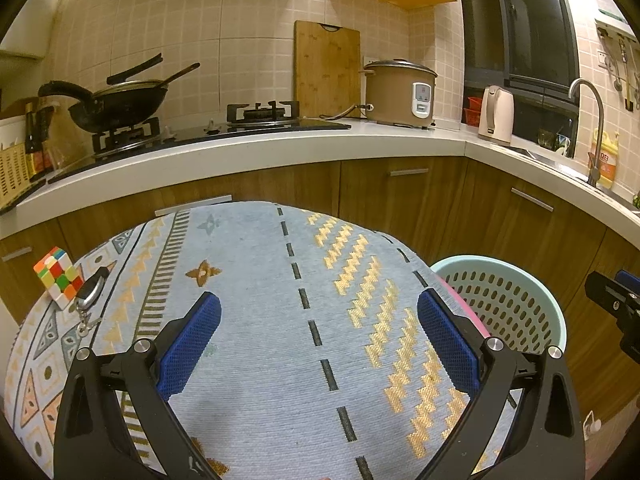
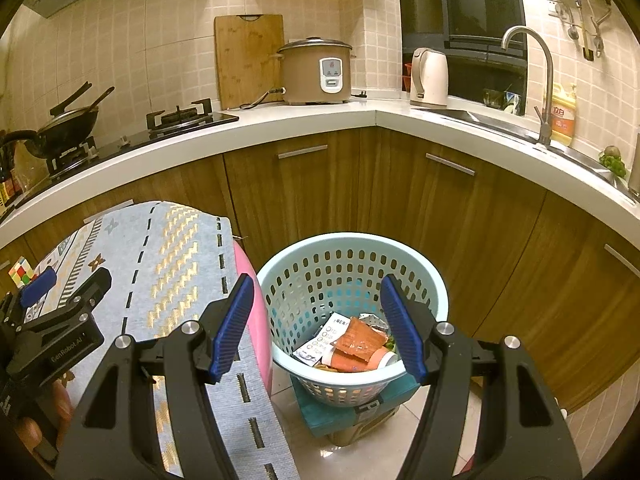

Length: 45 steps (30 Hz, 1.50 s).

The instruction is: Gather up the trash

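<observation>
Here, the kitchen counter (image 1: pixel 280 148) curves around the back of both views, carrying a gas hob (image 1: pixel 240 122) with a dark wok (image 1: pixel 120 106), a bamboo cutting board (image 1: pixel 326 68) leaning on the tiled wall, a brown rice cooker (image 1: pixel 400 94), a cream kettle (image 1: pixel 496 114) and a faucet (image 2: pixel 540 80) over the sink. Wooden cabinet doors (image 2: pixel 304 200) run below it.

In front stands a low surface (image 1: pixel 256 320) draped in a pale blue patterned cloth with dashed lines and yellow zigzags. Just beside its right edge sits the mint-green perforated basket (image 2: pixel 352 304), raised on a teal box (image 2: pixel 340 412) on the tiled floor. The trash (image 2: pixel 352 346) lies in the bottom of the basket: a crumpled orange paper cup, a printed white packet and other scraps.

The left gripper (image 1: pixel 318 338) hangs over the middle of the cloth, its blue-padded jaws spread wide with nothing between them. The right gripper (image 2: pixel 316 328) hovers above the basket, jaws likewise spread apart and holding nothing, framing the trash below.

At the far left edge of the cloth rests a colourful puzzle cube (image 1: pixel 58 276), with a black car key (image 1: pixel 90 290) on a ring touching it.
</observation>
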Available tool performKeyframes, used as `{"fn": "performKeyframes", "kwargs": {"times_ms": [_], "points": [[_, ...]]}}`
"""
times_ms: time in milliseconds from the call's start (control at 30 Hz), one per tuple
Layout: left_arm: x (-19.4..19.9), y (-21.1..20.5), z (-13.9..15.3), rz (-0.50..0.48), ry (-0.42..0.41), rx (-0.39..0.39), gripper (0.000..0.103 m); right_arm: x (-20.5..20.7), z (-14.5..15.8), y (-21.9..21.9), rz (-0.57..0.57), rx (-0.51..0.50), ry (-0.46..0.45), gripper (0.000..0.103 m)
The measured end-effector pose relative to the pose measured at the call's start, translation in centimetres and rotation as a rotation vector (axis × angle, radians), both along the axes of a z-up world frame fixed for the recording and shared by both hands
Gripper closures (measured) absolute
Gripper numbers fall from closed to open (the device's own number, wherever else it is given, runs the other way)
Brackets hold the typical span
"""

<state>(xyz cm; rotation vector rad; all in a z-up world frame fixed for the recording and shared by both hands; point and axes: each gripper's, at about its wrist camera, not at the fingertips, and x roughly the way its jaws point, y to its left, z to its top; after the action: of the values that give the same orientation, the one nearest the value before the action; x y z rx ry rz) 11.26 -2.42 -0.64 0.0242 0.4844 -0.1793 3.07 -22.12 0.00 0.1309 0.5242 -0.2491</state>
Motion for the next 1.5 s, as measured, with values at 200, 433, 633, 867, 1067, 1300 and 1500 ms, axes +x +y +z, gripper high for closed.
{"fn": "performKeyframes", "kwargs": {"times_ms": [200,433,633,867,1067,1300,1500], "points": [[-0.06,-0.07,0.11,0.002,0.0,-0.001,0.008,0.06,-0.03,0.02,0.002,-0.002,0.0,0.041],[-0.09,-0.07,0.12,0.004,-0.001,-0.004,0.008,0.15,-0.13,-0.07,0.001,0.002,0.005,0.041],[-0.1,-0.07,0.16,0.003,0.0,-0.005,0.008,0.21,-0.25,-0.15,0.006,0.0,0.009,0.041],[-0.14,-0.03,0.29,0.001,0.002,-0.008,0.008,0.26,-0.31,-0.19,0.008,0.002,0.011,0.041],[-0.25,-0.1,0.35,0.0,-0.004,-0.006,0.008,0.34,-0.45,-0.34,0.01,0.002,0.013,0.041],[-0.19,-0.07,0.34,-0.001,-0.002,-0.01,0.008,0.4,-0.61,-0.47,0.012,0.001,0.015,0.041],[-0.2,-0.04,0.4,0.003,-0.001,-0.009,0.008,0.41,-0.63,-0.5,0.015,0.002,0.014,0.041]]}}
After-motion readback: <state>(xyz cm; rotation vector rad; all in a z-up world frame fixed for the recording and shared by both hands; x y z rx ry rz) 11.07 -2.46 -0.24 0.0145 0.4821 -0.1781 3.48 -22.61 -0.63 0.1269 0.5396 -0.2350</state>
